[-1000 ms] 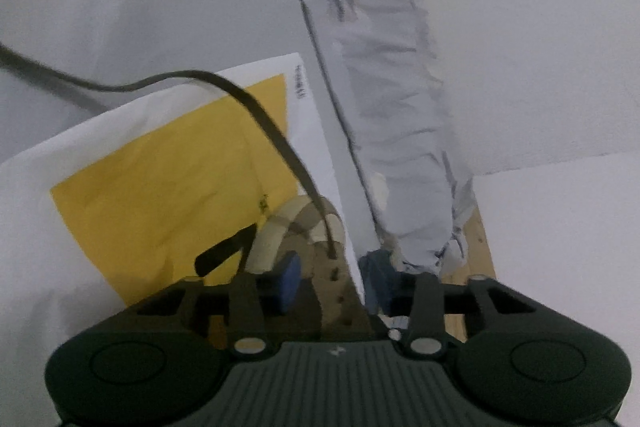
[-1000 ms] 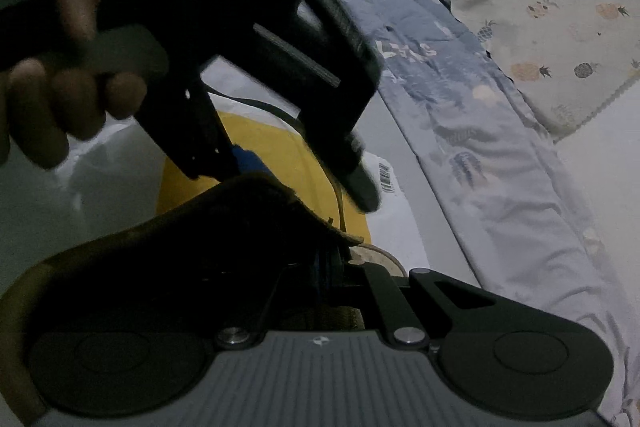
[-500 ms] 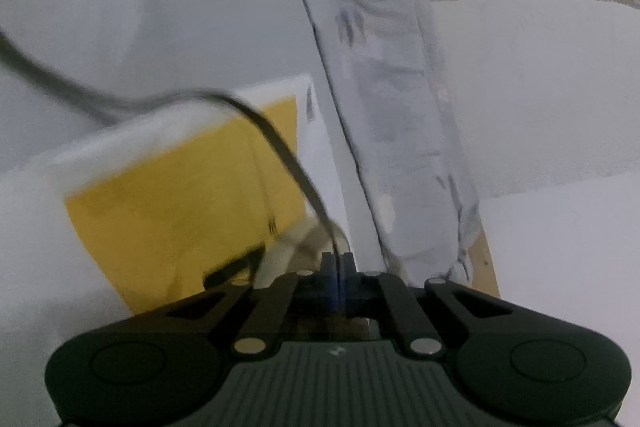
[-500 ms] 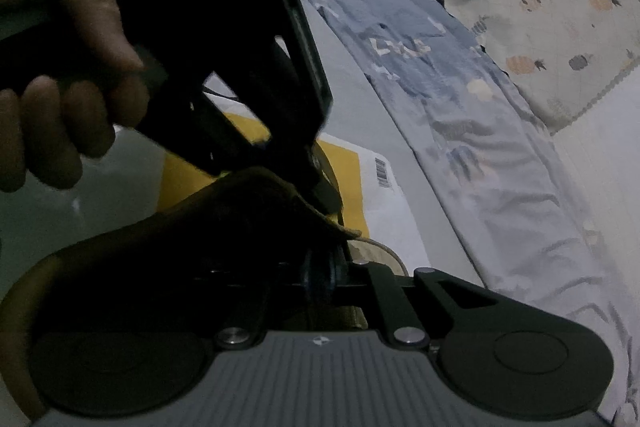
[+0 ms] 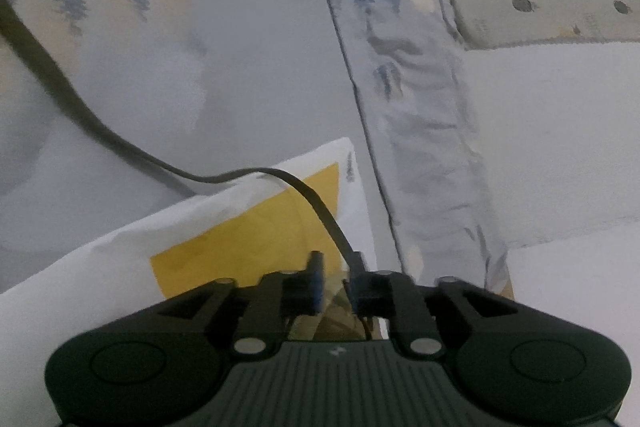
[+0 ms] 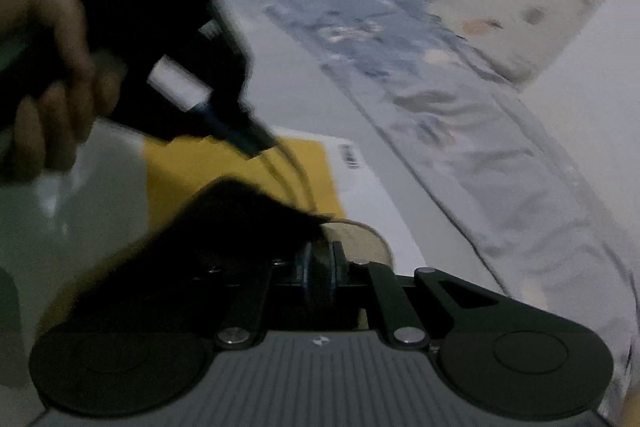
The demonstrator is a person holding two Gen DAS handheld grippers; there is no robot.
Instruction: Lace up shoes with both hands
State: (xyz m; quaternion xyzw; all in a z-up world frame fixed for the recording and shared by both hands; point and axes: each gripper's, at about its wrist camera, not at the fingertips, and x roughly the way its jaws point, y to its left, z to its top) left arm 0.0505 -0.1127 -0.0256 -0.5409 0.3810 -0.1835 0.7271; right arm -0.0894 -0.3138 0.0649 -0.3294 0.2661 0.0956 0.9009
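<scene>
L gripper (image 5: 335,285) fingers slightly apart, lace (image 5: 120,143) running by the right finger; grip unclear. R gripper (image 6: 320,269) fingers pinched on dark shoe (image 6: 224,227) edge at lower center, prob. steadying it for threading.

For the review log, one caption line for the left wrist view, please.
Left gripper jaws slightly parted, dark shoelace running past the right one, above a yellow-and-white package.

The left gripper (image 5: 335,281) is standing with a gap between its fingers again, having been closed half a second ago, and is lifting away from the shoe (image 6: 356,241). The lace (image 5: 120,143) is trailing up past its right finger (grip unclear).
</scene>
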